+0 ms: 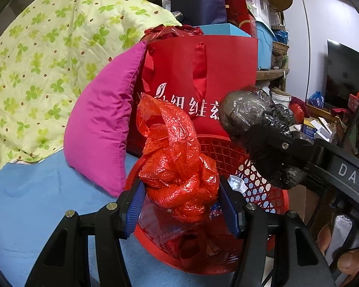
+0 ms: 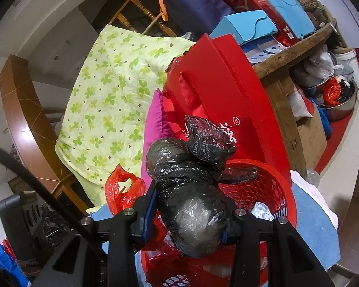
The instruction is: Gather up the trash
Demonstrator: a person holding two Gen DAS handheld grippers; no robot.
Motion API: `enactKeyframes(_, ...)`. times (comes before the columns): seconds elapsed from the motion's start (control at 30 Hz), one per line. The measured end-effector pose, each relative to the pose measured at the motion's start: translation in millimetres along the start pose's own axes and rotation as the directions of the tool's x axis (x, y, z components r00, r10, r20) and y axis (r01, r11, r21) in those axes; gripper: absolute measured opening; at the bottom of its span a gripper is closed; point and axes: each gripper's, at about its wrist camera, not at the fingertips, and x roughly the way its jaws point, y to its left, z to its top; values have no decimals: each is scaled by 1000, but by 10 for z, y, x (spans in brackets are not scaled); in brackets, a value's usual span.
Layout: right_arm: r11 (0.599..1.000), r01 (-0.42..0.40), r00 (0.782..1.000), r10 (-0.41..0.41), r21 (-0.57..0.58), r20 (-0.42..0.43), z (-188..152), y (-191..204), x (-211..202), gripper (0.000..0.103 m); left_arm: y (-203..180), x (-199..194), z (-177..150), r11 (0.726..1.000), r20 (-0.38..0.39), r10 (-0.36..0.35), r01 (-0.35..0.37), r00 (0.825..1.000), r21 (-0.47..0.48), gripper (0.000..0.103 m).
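Observation:
My left gripper [image 1: 180, 205] is shut on a crumpled red plastic bag [image 1: 177, 165] and holds it over the near rim of a red mesh basket [image 1: 258, 186]. My right gripper [image 2: 187, 217] is shut on a knotted black plastic bag [image 2: 189, 191], also above the basket [image 2: 270, 191]. The black bag [image 1: 251, 112] and the right gripper show at the right of the left wrist view. The red bag [image 2: 122, 191] shows at the left of the right wrist view. A white crumpled mask [image 2: 262, 211] lies inside the basket.
The basket stands on a blue cloth [image 1: 40, 203]. Behind it are a red gift bag [image 1: 203, 71], a magenta pillow [image 1: 103, 124] and a green-patterned quilt [image 1: 47, 59]. Boxes and bags pile on a wooden shelf [image 2: 292, 50] at the back right.

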Motion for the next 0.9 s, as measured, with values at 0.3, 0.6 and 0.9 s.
enactKeyframes(0.3,1000,6,1000,-5,26,-24,11,-63,67,60,62,162,-78,999,-32,-40,39,999,-17,70)
enactKeyframes(0.6,998,0,1000,1,61,-4,26,-87,51,60,249,24,-204,997,-14,-53,52,998,-62,88)
enactKeyframes(0.9,998,34,999,-33,-51,26,-59,197,29,62,431,-361,-324,995,-15,24,-25,1000,-95,96)
